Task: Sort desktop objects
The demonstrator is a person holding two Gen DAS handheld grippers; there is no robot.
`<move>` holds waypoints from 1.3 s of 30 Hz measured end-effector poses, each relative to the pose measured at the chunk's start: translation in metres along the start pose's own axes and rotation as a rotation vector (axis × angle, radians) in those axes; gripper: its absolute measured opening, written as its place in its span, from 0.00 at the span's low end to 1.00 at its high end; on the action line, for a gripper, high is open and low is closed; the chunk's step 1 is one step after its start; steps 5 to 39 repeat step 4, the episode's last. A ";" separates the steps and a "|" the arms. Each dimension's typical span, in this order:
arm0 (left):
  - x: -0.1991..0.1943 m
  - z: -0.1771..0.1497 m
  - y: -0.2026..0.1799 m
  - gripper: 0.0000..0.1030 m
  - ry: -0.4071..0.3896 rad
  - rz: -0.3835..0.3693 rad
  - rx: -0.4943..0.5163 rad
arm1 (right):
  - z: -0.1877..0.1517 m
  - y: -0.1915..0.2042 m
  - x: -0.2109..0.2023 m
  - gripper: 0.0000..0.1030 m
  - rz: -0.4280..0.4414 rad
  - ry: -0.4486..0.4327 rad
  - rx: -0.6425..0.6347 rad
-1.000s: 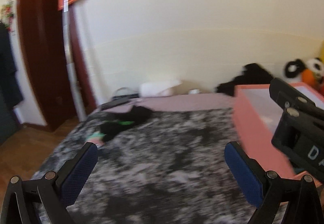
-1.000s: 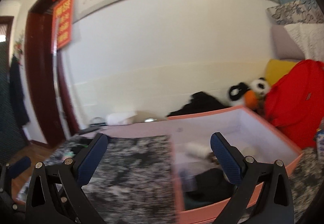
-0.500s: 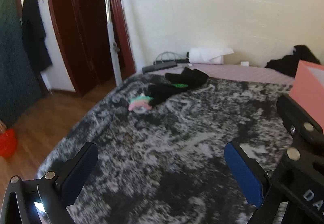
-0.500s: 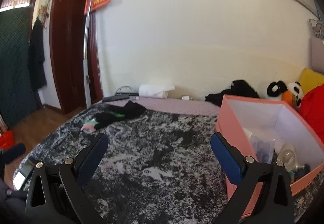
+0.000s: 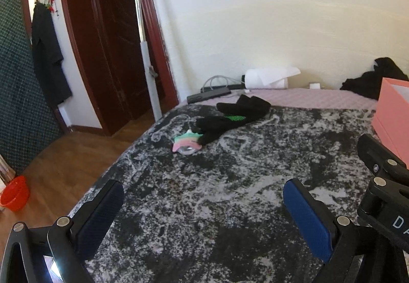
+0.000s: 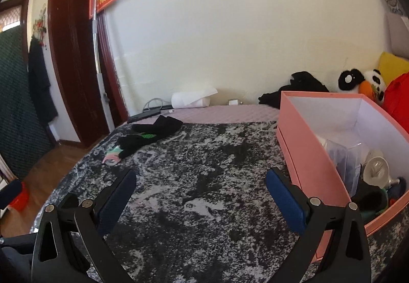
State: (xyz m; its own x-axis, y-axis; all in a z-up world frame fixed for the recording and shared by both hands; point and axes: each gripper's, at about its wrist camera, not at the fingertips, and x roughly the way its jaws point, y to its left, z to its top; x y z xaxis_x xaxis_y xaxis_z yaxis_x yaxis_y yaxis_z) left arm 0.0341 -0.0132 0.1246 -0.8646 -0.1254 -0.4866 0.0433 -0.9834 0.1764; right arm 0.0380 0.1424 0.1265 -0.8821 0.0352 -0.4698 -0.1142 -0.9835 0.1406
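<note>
Several bits are already being kept in the pink box (image 6: 306, 152); black socks (image 5: 237, 116) and a pastel thing (image 5: 186, 143) are still being left out, both grippers (image 5: 203, 208) (image 6: 200, 193) being held wide open, empty

The left hand-held gripper (image 5: 203, 216), black-framed with blue padded fingers (image 5: 308, 219), hovers with jaws spread wide and empty. The right hand-held gripper (image 6: 200, 202), of the same build, likewise hangs wide open, gripping nothing; its frame shows at the left view's right edge.
</note>
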 end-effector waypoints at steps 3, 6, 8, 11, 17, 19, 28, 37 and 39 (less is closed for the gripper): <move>0.000 0.000 0.003 1.00 0.009 -0.013 -0.025 | 0.001 0.000 -0.005 1.00 -0.008 -0.019 -0.015; 0.001 0.000 0.005 1.00 0.016 -0.018 -0.041 | 0.002 0.000 -0.007 1.00 -0.005 -0.024 -0.013; 0.001 0.000 0.005 1.00 0.016 -0.018 -0.041 | 0.002 0.000 -0.007 1.00 -0.005 -0.024 -0.013; 0.001 0.000 0.005 1.00 0.016 -0.018 -0.041 | 0.002 0.000 -0.007 1.00 -0.005 -0.024 -0.013; 0.001 0.000 0.005 1.00 0.016 -0.018 -0.041 | 0.002 0.000 -0.007 1.00 -0.005 -0.024 -0.013; 0.001 0.000 0.005 1.00 0.016 -0.018 -0.041 | 0.002 0.000 -0.007 1.00 -0.005 -0.024 -0.013; 0.001 0.000 0.005 1.00 0.016 -0.018 -0.041 | 0.002 0.000 -0.007 1.00 -0.005 -0.024 -0.013; 0.001 0.000 0.005 1.00 0.016 -0.018 -0.041 | 0.002 0.000 -0.007 1.00 -0.005 -0.024 -0.013; 0.001 0.000 0.005 1.00 0.016 -0.018 -0.041 | 0.002 0.000 -0.007 1.00 -0.005 -0.024 -0.013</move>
